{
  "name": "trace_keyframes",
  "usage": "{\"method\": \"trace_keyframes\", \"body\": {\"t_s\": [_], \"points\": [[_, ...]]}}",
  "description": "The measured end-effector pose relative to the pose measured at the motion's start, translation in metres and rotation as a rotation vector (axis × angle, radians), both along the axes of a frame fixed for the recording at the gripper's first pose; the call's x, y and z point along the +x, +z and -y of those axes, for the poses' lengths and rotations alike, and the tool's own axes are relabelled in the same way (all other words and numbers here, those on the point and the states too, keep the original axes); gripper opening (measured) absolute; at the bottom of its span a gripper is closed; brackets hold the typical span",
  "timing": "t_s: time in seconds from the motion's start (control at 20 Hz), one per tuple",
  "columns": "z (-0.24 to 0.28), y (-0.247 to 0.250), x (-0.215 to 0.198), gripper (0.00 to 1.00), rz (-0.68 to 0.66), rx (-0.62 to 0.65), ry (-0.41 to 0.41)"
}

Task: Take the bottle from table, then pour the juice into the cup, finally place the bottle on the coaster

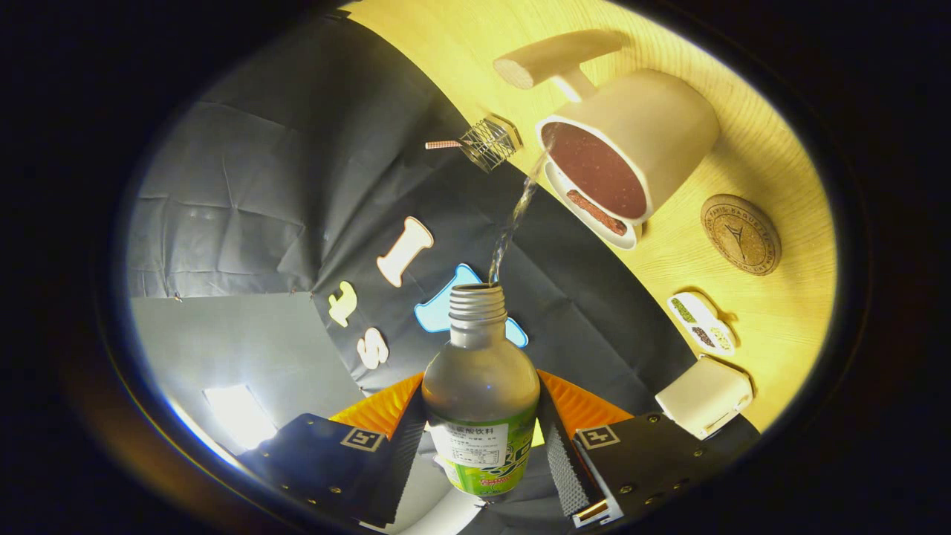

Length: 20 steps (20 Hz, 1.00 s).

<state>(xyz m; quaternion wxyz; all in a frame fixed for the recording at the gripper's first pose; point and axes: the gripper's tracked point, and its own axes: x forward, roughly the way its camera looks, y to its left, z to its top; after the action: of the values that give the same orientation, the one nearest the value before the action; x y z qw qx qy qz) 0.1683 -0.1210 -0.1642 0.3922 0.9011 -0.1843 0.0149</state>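
The gripper [481,438] squeezes the clear plastic bottle [481,401] between both ridged fingers [562,461]. The bottle is long and round. Its open, ringed neck points away from the fingers at the round cup [631,148]. A thin stream of juice [516,215] runs into it. A flat round coaster [740,234] lies nearby on the wooden table [743,334].

The bottle [481,401] sits between the two fingers [565,453] of the gripper [481,457], both pressing on it, its mouth toward the cup [646,134] beyond on the table [773,327]. A coaster [740,234] lies beside the cup. A small wire basket [487,143] lies on the cup's other side.
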Motion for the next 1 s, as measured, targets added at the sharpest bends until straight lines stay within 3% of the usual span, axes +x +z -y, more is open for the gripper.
{"method": "trace_keyframes", "body": {"t_s": [0.3, 1.0], "points": [[0.007, 0.004, 0.000, 0.79, 0.019, 0.020, -0.027], [-0.007, -0.018, 0.003, 0.79, -0.018, -0.006, -0.002]]}}
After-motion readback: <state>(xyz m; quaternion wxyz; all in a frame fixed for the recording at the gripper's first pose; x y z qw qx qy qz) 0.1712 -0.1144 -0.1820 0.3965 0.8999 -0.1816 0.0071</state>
